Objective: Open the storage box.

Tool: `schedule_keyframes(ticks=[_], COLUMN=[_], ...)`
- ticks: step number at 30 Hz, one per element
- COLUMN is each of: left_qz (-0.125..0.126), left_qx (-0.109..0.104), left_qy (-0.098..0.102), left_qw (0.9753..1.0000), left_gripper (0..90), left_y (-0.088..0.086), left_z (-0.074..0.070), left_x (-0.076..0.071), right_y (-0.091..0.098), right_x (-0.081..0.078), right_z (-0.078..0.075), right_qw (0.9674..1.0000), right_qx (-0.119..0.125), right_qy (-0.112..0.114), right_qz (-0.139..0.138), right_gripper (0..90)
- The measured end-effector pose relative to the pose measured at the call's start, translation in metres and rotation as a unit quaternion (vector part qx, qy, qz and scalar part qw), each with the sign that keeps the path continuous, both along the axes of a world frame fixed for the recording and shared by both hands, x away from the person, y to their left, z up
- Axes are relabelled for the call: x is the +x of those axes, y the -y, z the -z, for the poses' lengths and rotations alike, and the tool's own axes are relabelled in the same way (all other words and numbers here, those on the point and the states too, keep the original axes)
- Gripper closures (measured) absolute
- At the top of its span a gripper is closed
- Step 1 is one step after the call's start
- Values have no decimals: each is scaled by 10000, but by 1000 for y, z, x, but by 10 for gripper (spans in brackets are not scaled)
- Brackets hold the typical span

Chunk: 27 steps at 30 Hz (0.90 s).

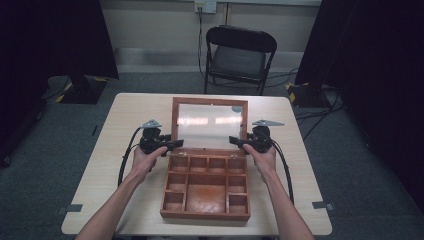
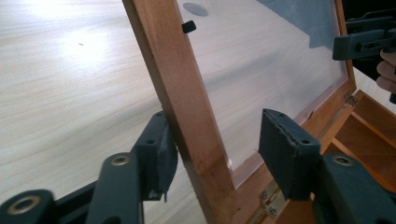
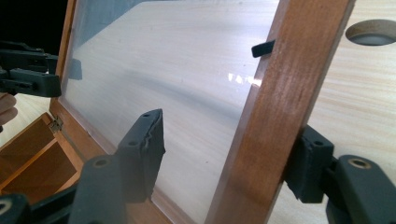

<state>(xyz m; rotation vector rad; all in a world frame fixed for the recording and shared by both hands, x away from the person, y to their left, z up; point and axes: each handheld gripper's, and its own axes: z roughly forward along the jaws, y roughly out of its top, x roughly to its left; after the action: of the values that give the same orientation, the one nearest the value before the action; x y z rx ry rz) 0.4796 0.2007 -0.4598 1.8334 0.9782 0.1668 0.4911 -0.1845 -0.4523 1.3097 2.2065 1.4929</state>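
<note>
At the near middle of the pale table (image 1: 125, 107) sits a wooden box (image 1: 206, 192) of small compartments, its glass-paned lid (image 1: 210, 120) raised behind it. The left claw (image 2: 210, 144) straddles the lid's left frame post, jaws apart, one pad touching the wood. The right claw (image 3: 226, 149) straddles the right post likewise. Beyond the table stands a black chair (image 1: 239, 55); both far corners are lost in dark.
</note>
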Motion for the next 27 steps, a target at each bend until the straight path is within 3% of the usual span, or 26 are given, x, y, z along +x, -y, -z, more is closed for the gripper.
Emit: schedule_keyframes(ticks=[4,15,27], left_qz=[12,9,78], left_qx=[-42,30,-172], left_qy=[-25,-71,-389], left_qw=[10000,10000,9991], left_gripper=[513,456,367], left_y=[-2,1,-3], left_z=[3,7,15], left_x=[2,4,10], right_y=[0,-3,-5], right_x=[2,5,10], right_z=[3,9,19], right_qw=[10000,9999,9993], right_qx=[39,-3,-48], right_qy=[-46,-118,-336], right_qz=[-8,51,135], right_gripper=[361,304,223])
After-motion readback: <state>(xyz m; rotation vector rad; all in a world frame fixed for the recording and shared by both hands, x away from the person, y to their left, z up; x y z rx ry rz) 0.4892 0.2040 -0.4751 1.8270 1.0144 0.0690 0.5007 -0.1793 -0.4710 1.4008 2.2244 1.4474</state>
